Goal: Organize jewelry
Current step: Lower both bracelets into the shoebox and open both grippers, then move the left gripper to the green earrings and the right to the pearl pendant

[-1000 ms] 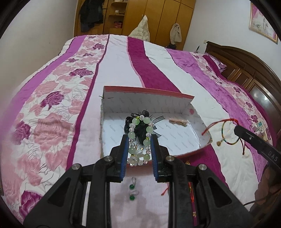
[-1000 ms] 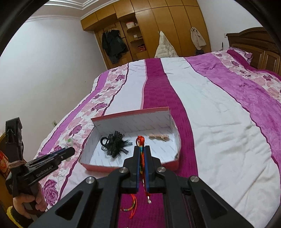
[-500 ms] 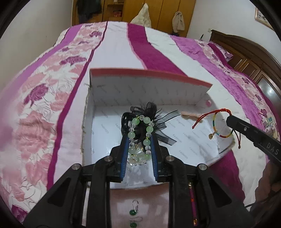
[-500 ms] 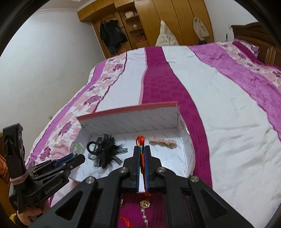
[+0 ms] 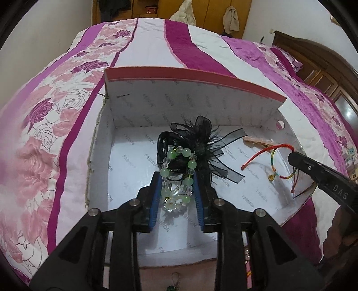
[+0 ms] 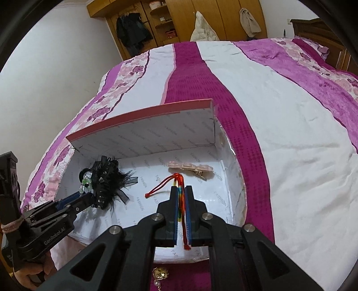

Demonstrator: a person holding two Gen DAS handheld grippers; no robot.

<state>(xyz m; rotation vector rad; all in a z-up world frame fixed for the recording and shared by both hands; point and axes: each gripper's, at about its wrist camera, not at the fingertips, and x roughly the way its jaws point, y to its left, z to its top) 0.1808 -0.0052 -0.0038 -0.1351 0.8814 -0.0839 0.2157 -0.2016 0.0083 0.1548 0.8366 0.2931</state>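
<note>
A white box with a pink rim (image 5: 192, 78) (image 6: 138, 120) lies open on the bed. Over its floor my left gripper (image 5: 176, 176) (image 6: 87, 197) holds a bracelet of green and clear beads (image 5: 179, 170). Its jaws are opening, and the beads still reach from pad to pad. The bracelet's far end rests against a black feathered hair ornament (image 5: 201, 136) (image 6: 107, 176) in the box. My right gripper (image 6: 181, 188) (image 5: 293, 157) is shut on a red and rainbow cord bracelet (image 6: 181, 201) (image 5: 275, 161), low over the box's right half. A pale pink hair clip (image 6: 190, 167) (image 5: 257, 141) lies beyond it.
On the bedspread in front of the box lie a green earring (image 5: 173, 279) and a gold pendant on a bead string (image 6: 160, 274). A hand (image 6: 29, 277) holds the left gripper. A wooden headboard (image 5: 324, 62) is at the right, wardrobes (image 6: 179, 18) beyond the bed.
Both grippers have come forward and down, from in front of the box to low over its floor, each carrying its bracelet. The left jaws now stand slightly wider.
</note>
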